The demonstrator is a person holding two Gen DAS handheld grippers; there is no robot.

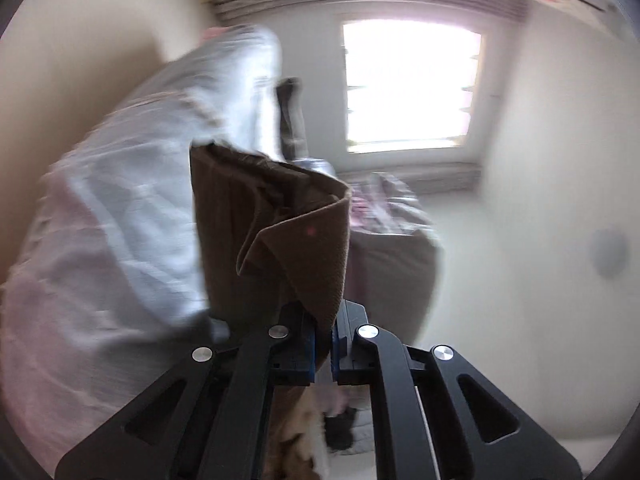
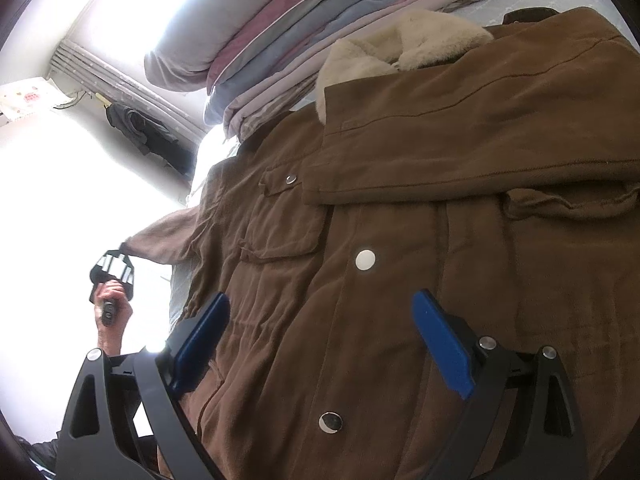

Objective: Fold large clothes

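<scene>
Two blue pads of the left gripper are pinched tight on a cuff of the brown coat, lifting that sleeve off the bed's left side. Open-jawed and holding nothing, the right gripper hovers above the coat front. Thick, soft and probably heavy, the coat will sag; seams and cuffs look the surest holds.

Coat lies before stacked quilts (collar nearest them).
</scene>
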